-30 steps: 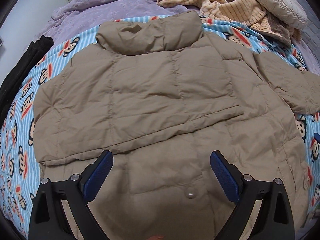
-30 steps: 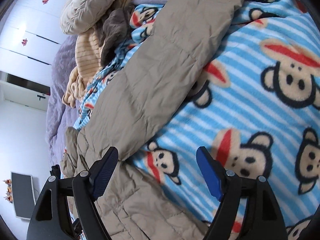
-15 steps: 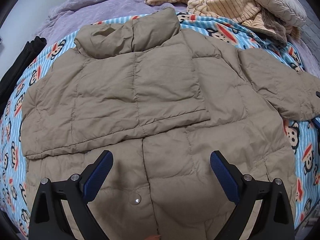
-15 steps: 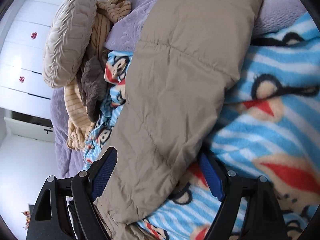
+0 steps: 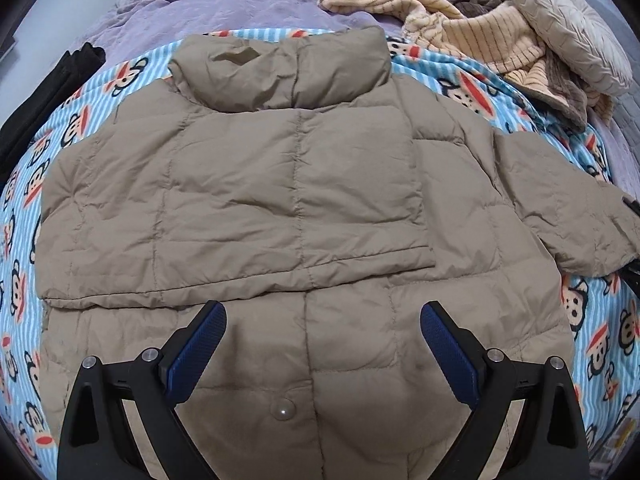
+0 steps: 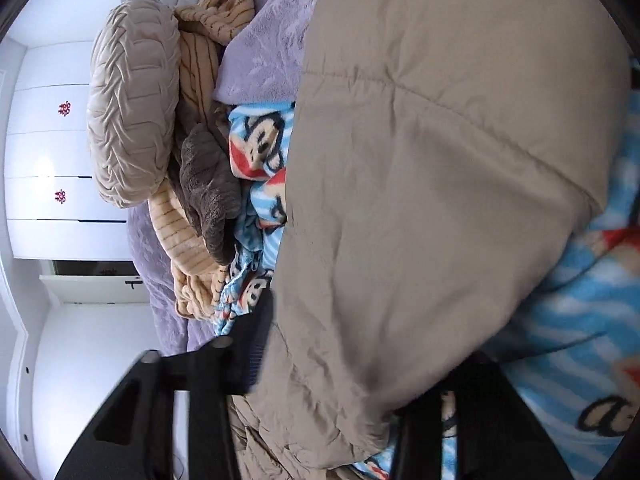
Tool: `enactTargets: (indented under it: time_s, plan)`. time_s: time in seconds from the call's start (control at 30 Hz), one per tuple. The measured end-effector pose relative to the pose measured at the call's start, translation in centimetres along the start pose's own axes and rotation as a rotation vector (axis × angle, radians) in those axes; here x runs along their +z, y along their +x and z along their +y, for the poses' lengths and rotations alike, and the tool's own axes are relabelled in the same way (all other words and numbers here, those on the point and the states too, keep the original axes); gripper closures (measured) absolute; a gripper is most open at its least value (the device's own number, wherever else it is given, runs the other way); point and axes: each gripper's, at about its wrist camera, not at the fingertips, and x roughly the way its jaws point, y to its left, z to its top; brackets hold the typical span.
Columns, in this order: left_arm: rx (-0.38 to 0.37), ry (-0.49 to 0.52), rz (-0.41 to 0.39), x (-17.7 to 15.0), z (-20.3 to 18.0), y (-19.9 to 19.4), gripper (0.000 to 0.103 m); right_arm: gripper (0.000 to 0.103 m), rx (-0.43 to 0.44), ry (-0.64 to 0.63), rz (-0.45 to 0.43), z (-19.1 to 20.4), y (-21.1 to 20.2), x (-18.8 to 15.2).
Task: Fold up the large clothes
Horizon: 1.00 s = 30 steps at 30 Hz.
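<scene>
A tan puffer jacket (image 5: 280,200) lies flat on a monkey-print blanket (image 5: 460,76), collar at the far side, its left sleeve folded across the body. My left gripper (image 5: 320,320) hovers open above the lower front, near a snap button (image 5: 282,409), holding nothing. The right sleeve (image 5: 560,208) stretches out to the right. In the right wrist view that sleeve (image 6: 440,160) fills the space between the fingers of my right gripper (image 6: 360,360). One finger (image 6: 256,352) presses its side; the other is mostly hidden beneath the fabric.
A purple bedspread (image 5: 240,12) lies under the blanket. A striped beige garment (image 5: 480,36), a brown cloth and a ruched pillow (image 5: 568,20) are heaped at the far right. Black clothing (image 5: 48,92) lies at the left edge. A white wardrobe (image 6: 52,140) stands beyond the bed.
My right gripper has moved in over the sleeve end and its fingers have come together on it. The left gripper has drifted over the jacket and stayed open.
</scene>
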Motion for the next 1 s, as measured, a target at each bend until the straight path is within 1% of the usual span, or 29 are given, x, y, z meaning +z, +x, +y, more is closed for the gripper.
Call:
enactTargets:
  time_s: [0.03,0.1,0.2,0.3,0.4,0.47,0.5,0.53,0.6,0.67,0.73,0.8,0.9,1.0]
  plan:
    - [-0.003,-0.007,-0.006,0.1,0.7,-0.1,0.005,0.093,0.001,-0.016,0.003,0.4,0.1,-0.4]
    - [0.004,-0.016,-0.015,0.3,1.9,-0.3,0.005,0.094,-0.014,-0.075,0.000,1.8,0.2,-1.2]
    - [0.016,-0.043,-0.036,0.6,4.3,-0.6,0.005,0.094,-0.023,-0.252,0.025,6.1,0.6,-3.9]
    - [0.033,-0.089,-0.069,1.1,7.2,-1.1,0.005,0.094,-0.008,-0.457,0.066,11.4,1.5,-8.2]
    - [0.045,-0.117,-0.089,1.6,9.9,-1.4,0.005,0.094,-0.008,-0.694,0.108,16.5,3.0,-14.3]
    - [0.054,-0.128,-0.094,1.7,11.3,-1.4,0.005,0.094,-0.026,-0.908,0.137,19.7,4.5,-20.2]
    - [0.063,-0.133,-0.099,1.7,12.0,-1.5,0.005,0.094,-0.036,-0.989,0.150,20.6,5.2,-22.7]
    - [0.068,-0.136,-0.101,1.6,12.8,-1.5,0.005,0.094,-0.050,-1.089,0.171,21.5,6.3,-26.1]
    - [0.081,-0.146,-0.100,1.5,14.0,-1.4,0.005,0.094,-0.086,-1.212,0.215,21.9,8.4,-31.3]
    - [0.086,-0.148,-0.098,1.2,15.0,-1.4,0.005,0.094,-0.134,-1.268,0.263,21.0,10.6,-35.2]
    - [0.094,-0.140,-0.100,0.9,15.8,-1.5,0.005,0.094,-0.187,-1.264,0.314,19.5,12.7,-37.4]
    - [0.105,-0.125,-0.103,0.7,16.2,-1.4,0.005,0.094,-0.244,-1.236,0.337,17.7,14.4,-38.2]
    - [0.112,-0.117,-0.099,0.7,16.7,-1.0,0.005,0.094,-0.287,-1.168,0.358,15.4,15.7,-37.5]
    - [0.078,-0.142,-0.070,0.7,16.8,-0.1,0.005,0.094,-0.292,-1.120,0.367,14.3,16.0,-36.9]
